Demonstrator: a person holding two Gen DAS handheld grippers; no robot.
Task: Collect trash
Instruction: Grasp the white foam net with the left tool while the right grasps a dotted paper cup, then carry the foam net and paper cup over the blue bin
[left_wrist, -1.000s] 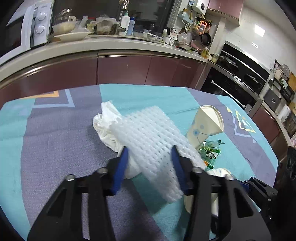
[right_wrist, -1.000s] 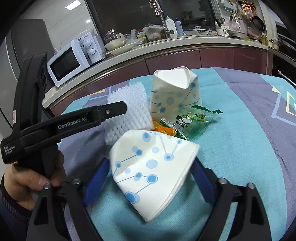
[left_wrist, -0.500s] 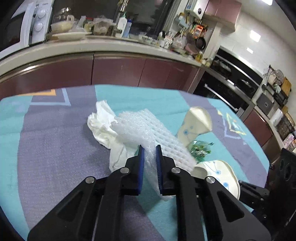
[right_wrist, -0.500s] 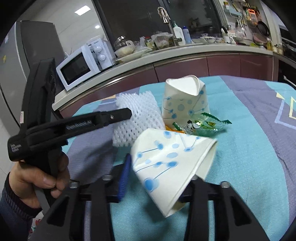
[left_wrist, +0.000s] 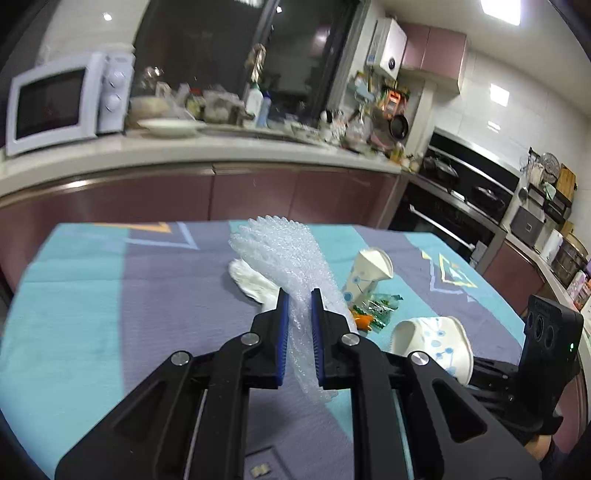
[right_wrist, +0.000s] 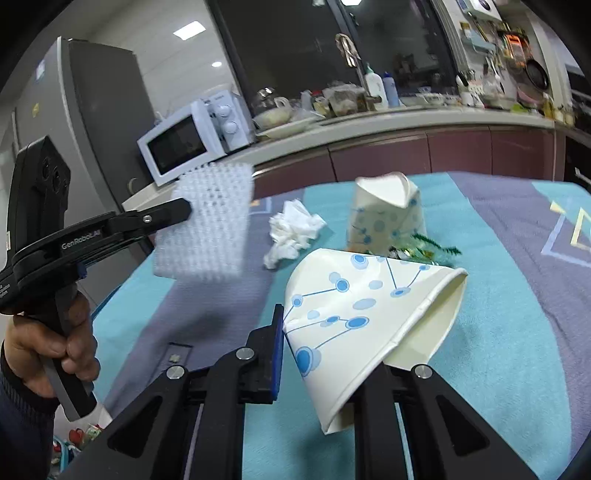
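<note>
Both lifted: left gripper (left_wrist: 298, 317) pinching foam net (left_wrist: 284, 254), right gripper (right_wrist: 325, 332) squashing paper cup (right_wrist: 369, 314)

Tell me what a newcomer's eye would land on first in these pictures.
First, the white foam net, pinched in the left tool and lifted clear of the table. Next, the crushed paper cup with blue dots, squeezed in the right tool at the front. Behind them on the cloth sit a second crumpled cup, a wadded tissue and a green wrapper.
</note>
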